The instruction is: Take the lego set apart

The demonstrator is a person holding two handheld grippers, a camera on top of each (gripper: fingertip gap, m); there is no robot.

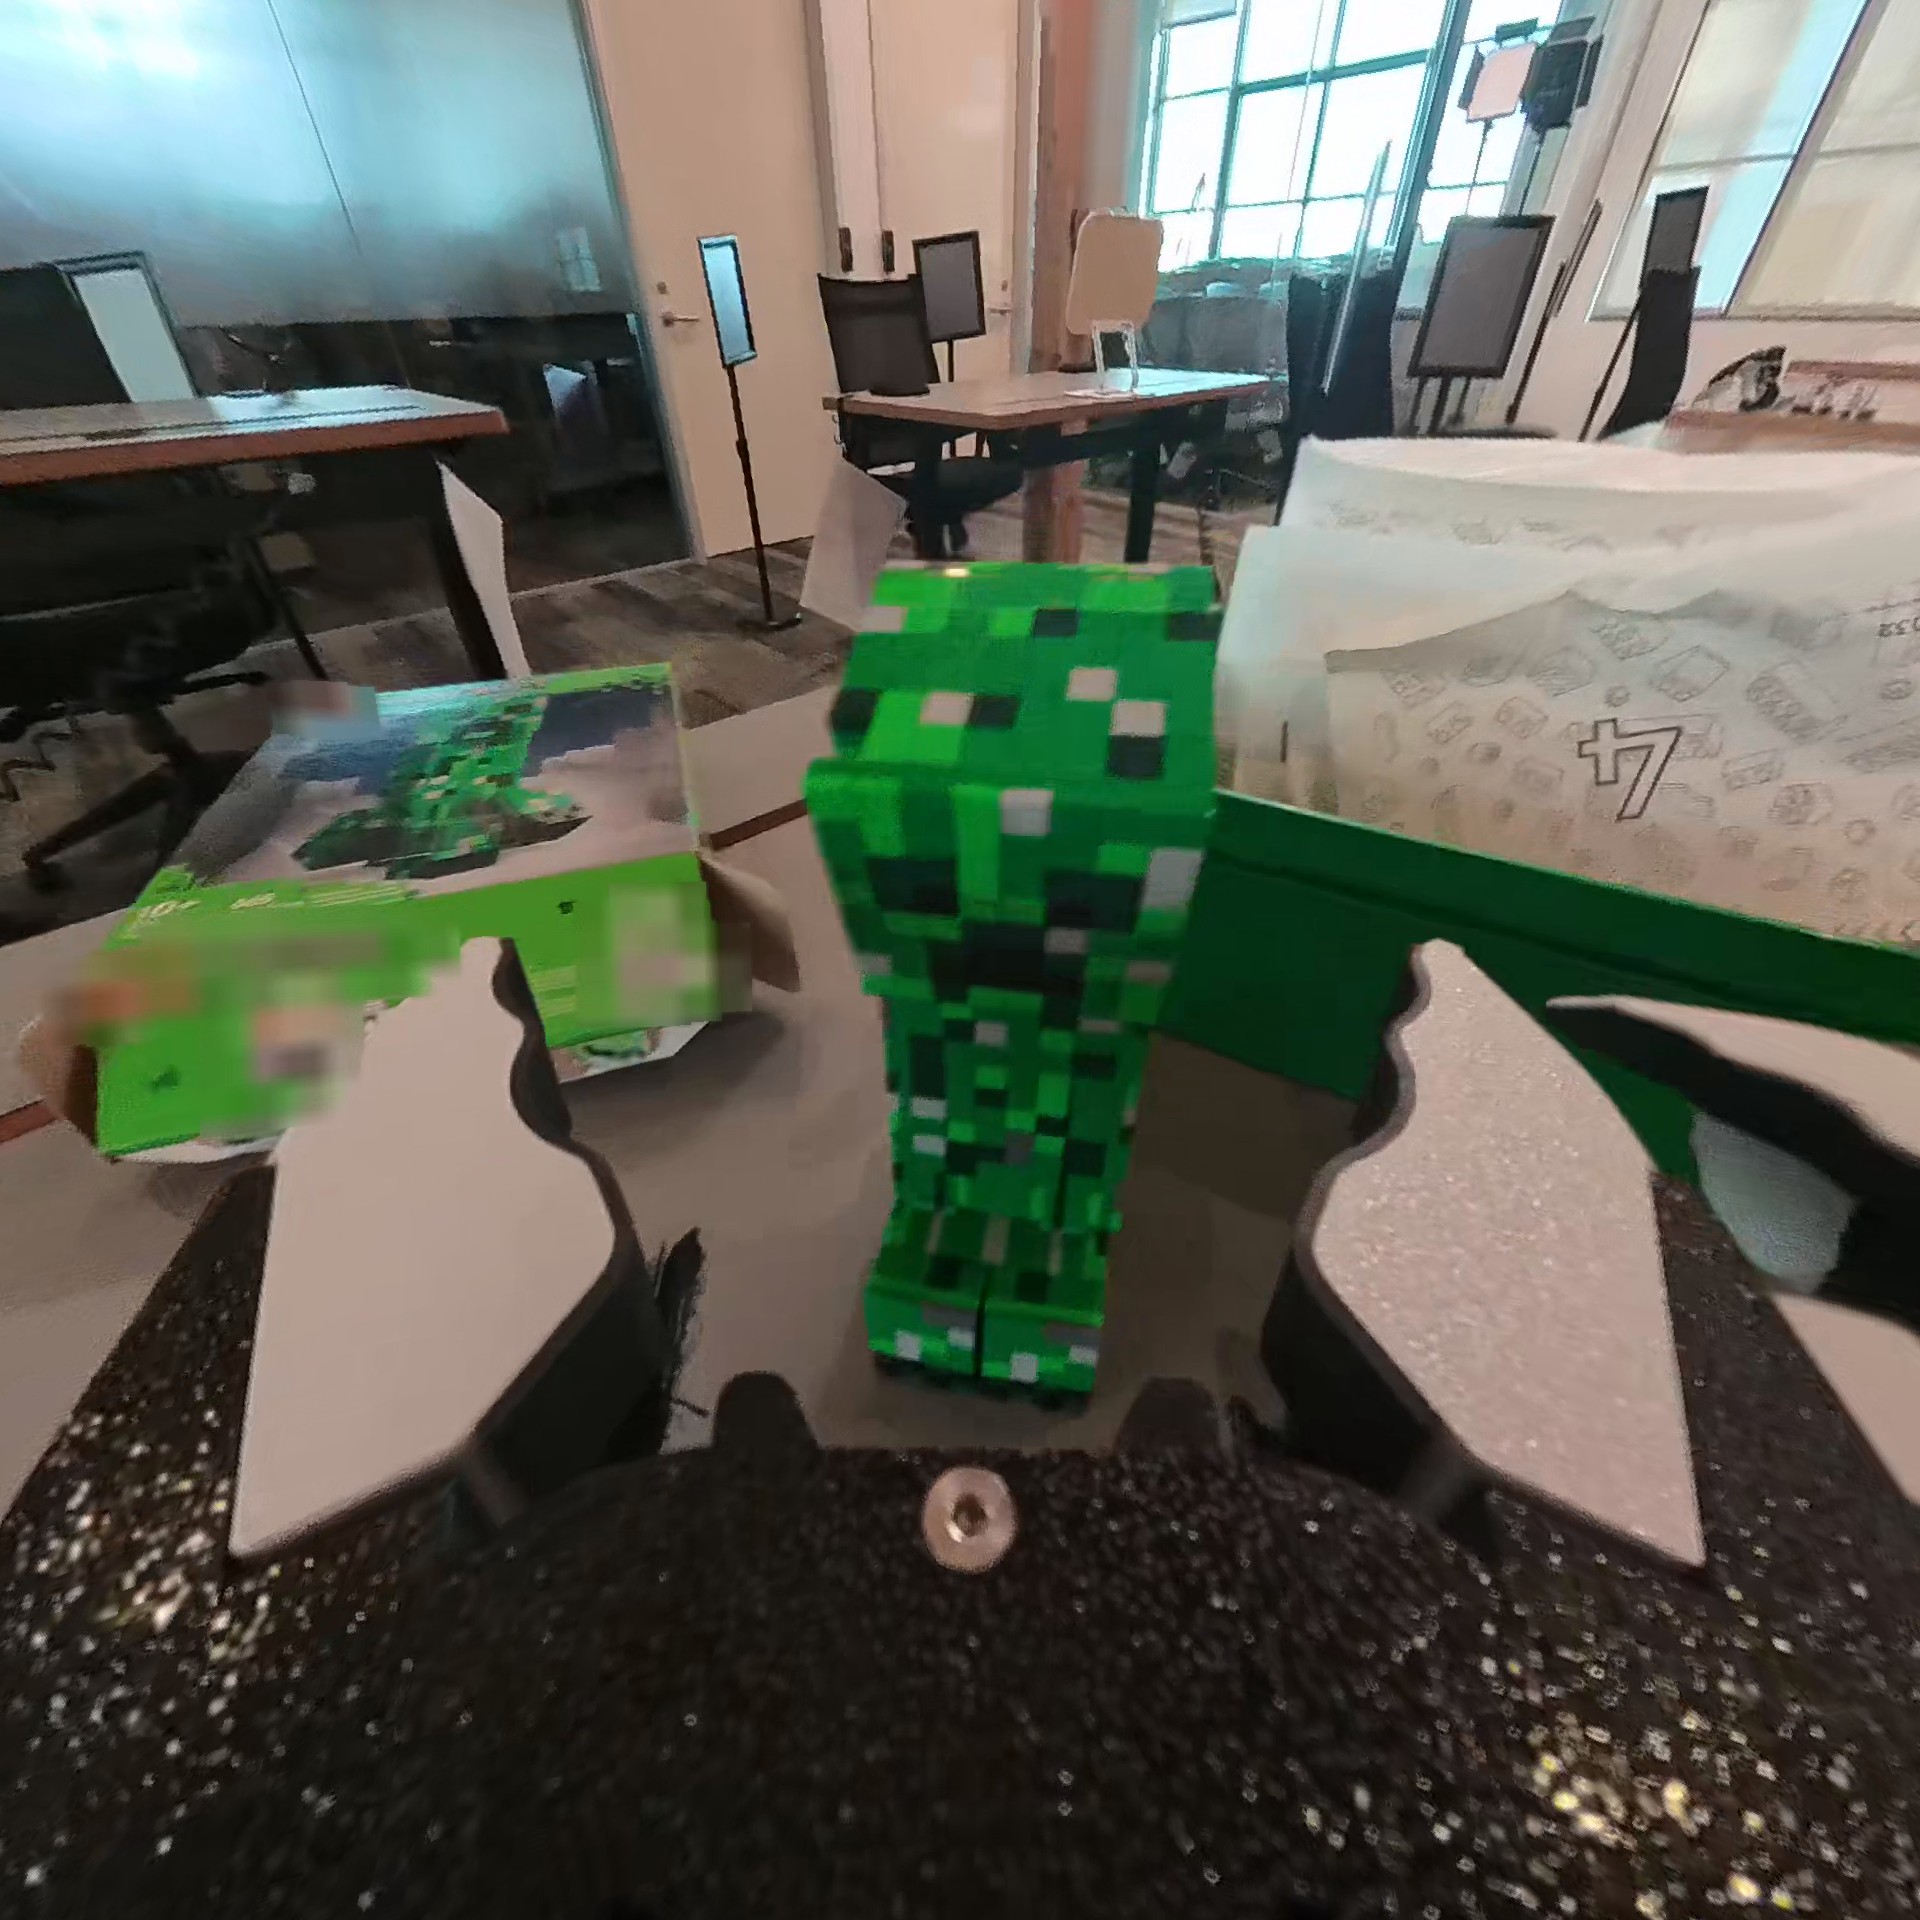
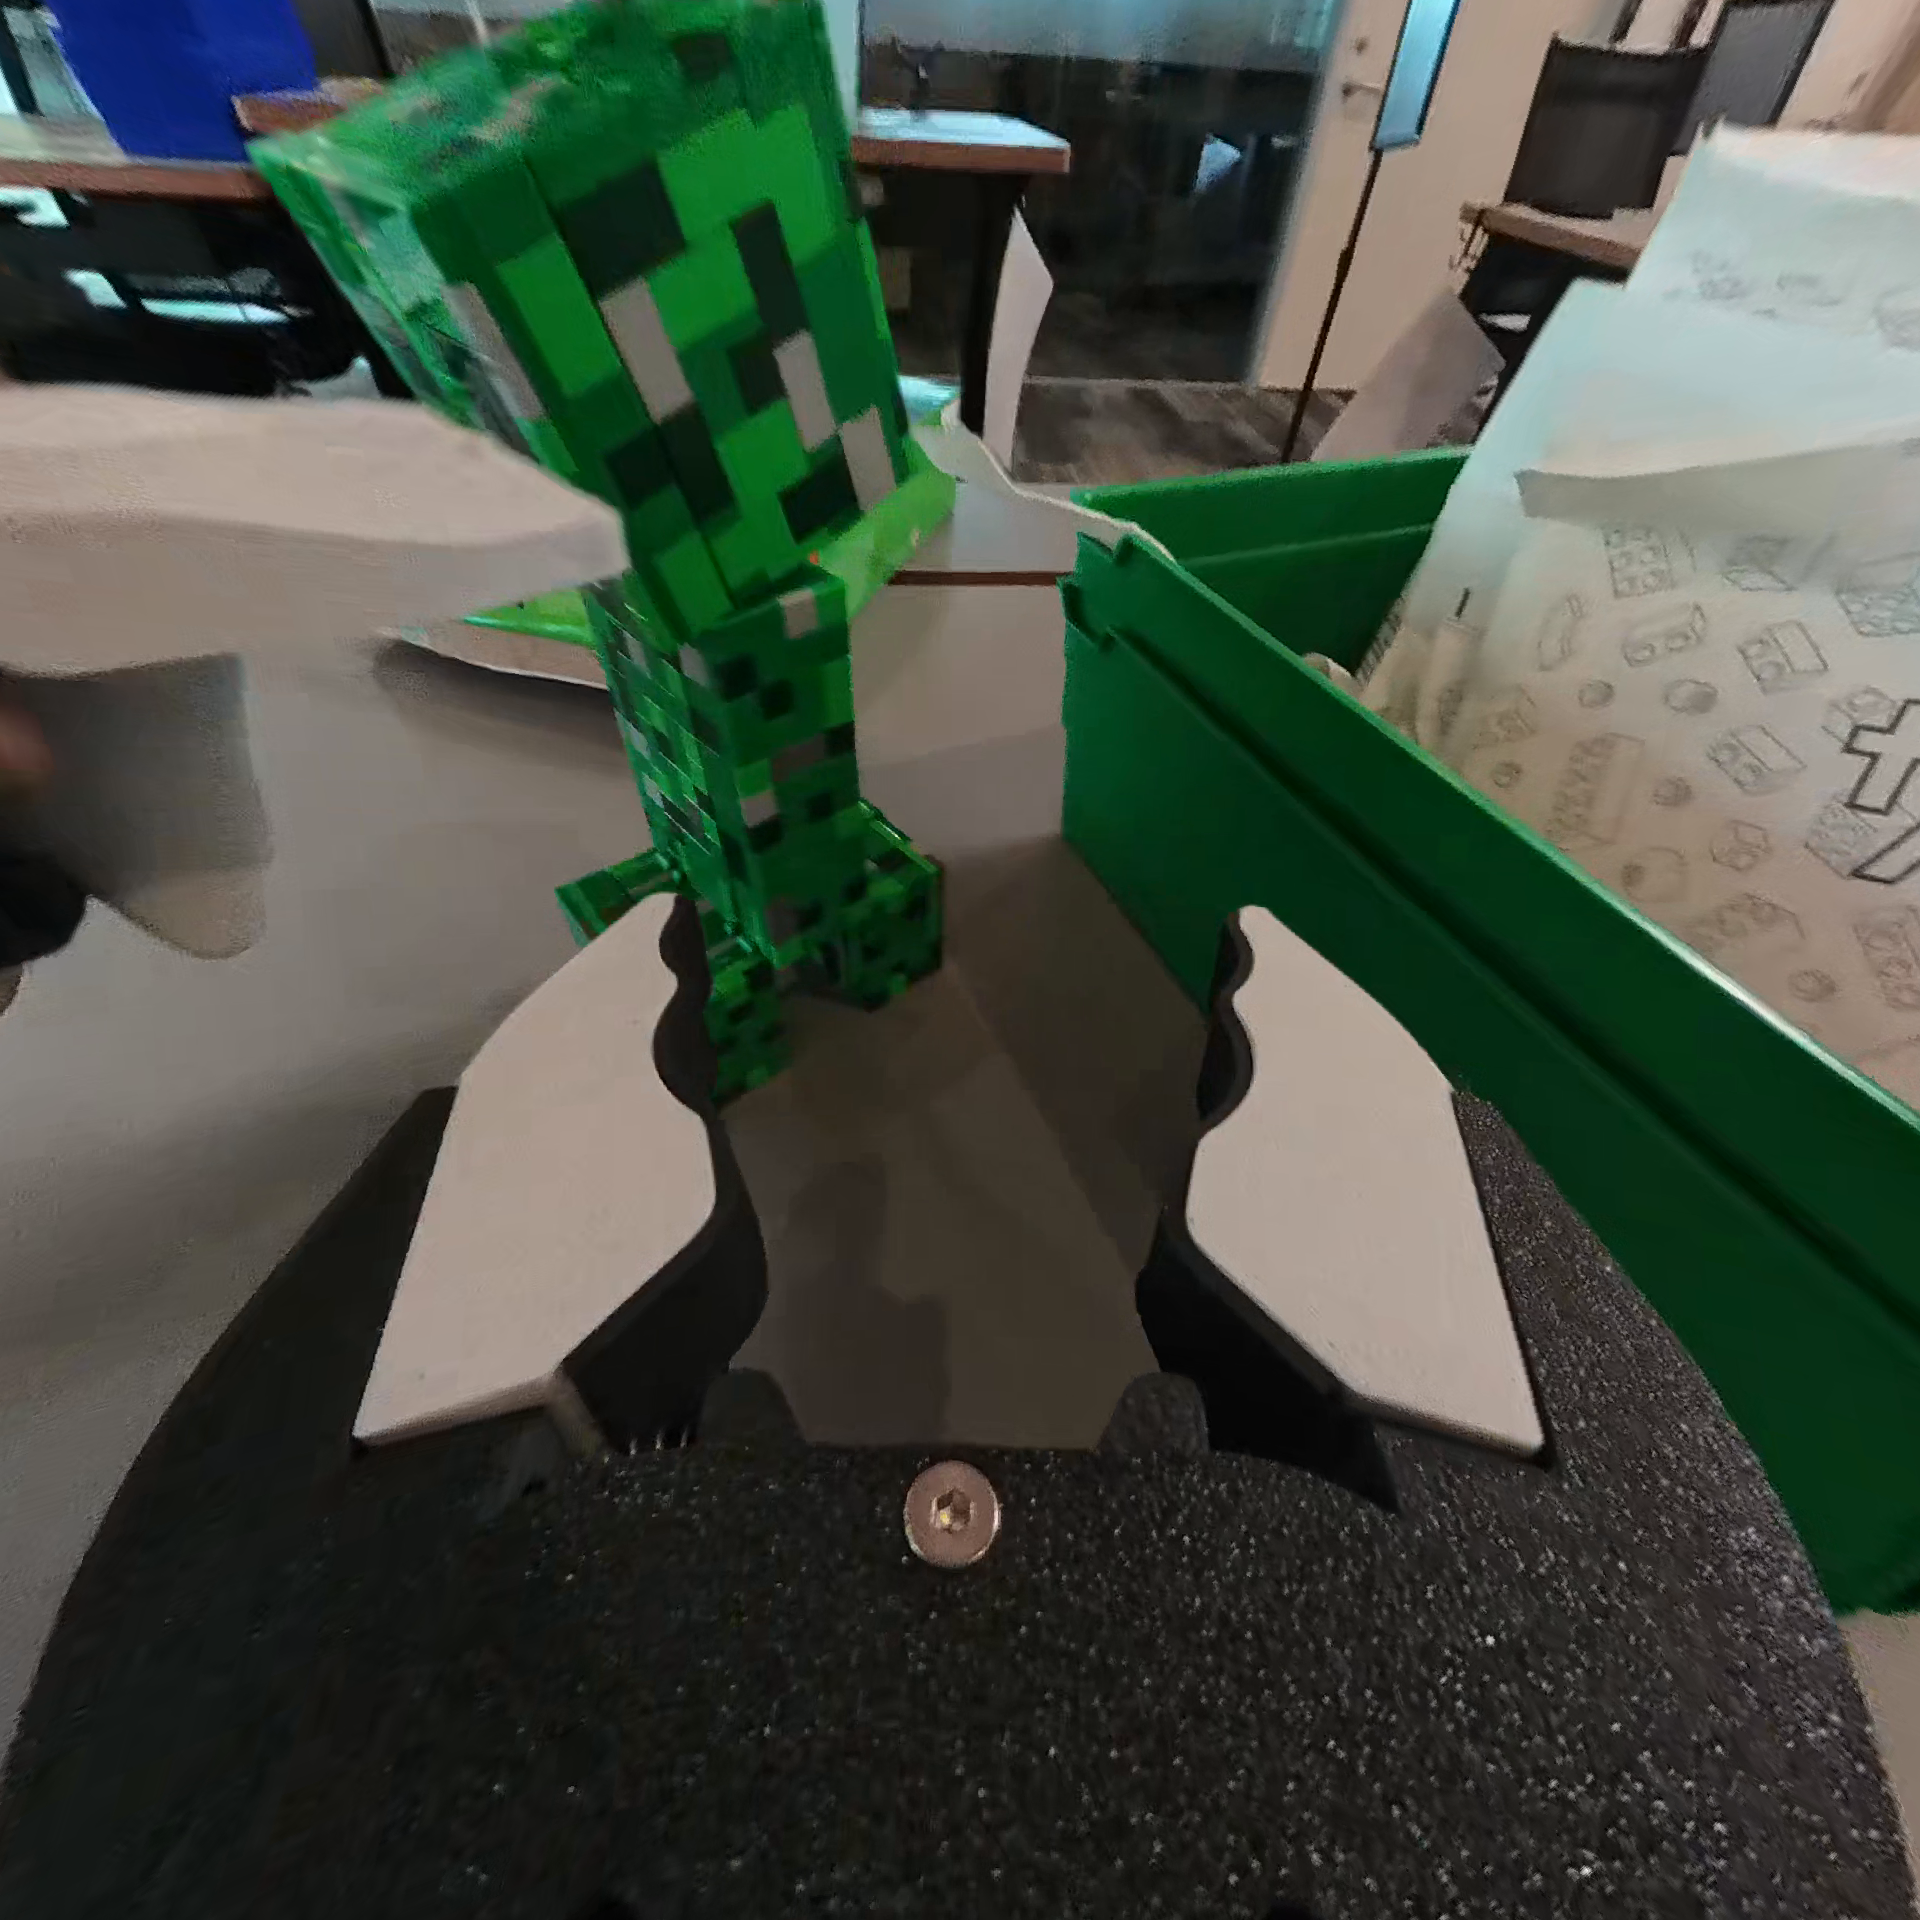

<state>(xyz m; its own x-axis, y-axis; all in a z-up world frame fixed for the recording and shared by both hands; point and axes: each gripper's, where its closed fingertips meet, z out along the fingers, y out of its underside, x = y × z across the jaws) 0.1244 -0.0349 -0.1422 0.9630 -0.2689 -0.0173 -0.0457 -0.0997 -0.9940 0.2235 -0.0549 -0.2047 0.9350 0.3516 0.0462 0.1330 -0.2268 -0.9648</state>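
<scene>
A: How did the left tool (image 1: 961, 1049) stand?

B: Its two fingers were spread wide, one on each side of the green lego figure (image 1: 1023, 966), touching neither side as far as the left wrist view showed. The figure stood upright on the grey tabletop (image 1: 758, 1174), feet close to the tool's base.

A: And the right tool (image 2: 951, 997)?

B: Also wide apart, gripping nothing. In the right wrist view the figure (image 2: 717, 520) rose just ahead of its left finger (image 2: 582, 1132), and the lower feet overlapped that fingertip, though I could not tell if they touched.

A: What about the containers?

B: A green bin (image 2: 1455, 914) with ridged walls sat just to the right of the figure. White paper bags (image 2: 1714, 675) printed with brick outlines stood in it, rising well above its rim; what the bags held was hidden.

A: Anything else?

B: A green product box (image 1: 416, 914) lay on the tabletop to the figure's left, one end flap open, its inside not visible. The other tool's tip (image 1: 1766, 1153) showed blurred at the right edge of the left wrist view.
</scene>
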